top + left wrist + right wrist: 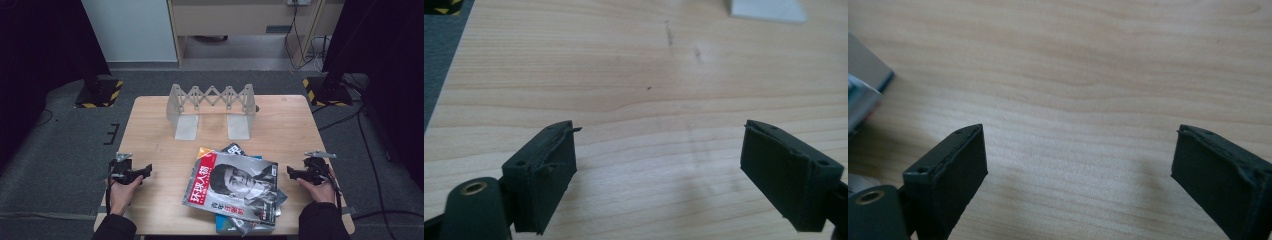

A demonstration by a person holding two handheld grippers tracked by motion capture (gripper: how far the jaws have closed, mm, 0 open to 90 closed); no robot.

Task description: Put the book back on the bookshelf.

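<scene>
A pile of magazines [234, 192] lies on the near half of the wooden bench [150, 130], between the two hands. The top magazine [235, 186] has a grey cover with a portrait and a red title block, and it sits skewed on the ones below, so that corners of a blue one and an orange one stick out from under it. The pile reaches close to the near edge of the bench.

The left gripper [148, 170] rests low over the bench to the left of the pile, held in the person's left hand [123, 192], and points toward the magazines. Its jaws stand wide apart with nothing between them; in the left gripper view [658, 150] bare wood shows in the gap. It is apart from the pile, not touching it.

The right gripper [290, 173] sits to the right of the pile, in the right hand [317, 189], also pointing inward at the magazines. Its jaws are wide apart and empty as well, with bare wood between them in the right gripper view [1079, 155], where an edge of the pile [863, 90] shows at the left side. This gripper is near the pile but not touching it.

At the far side of the bench stands a grey folding rack [212, 102] with a criss-cross back and two flat feet, well apart from the magazines and both grippers
</scene>
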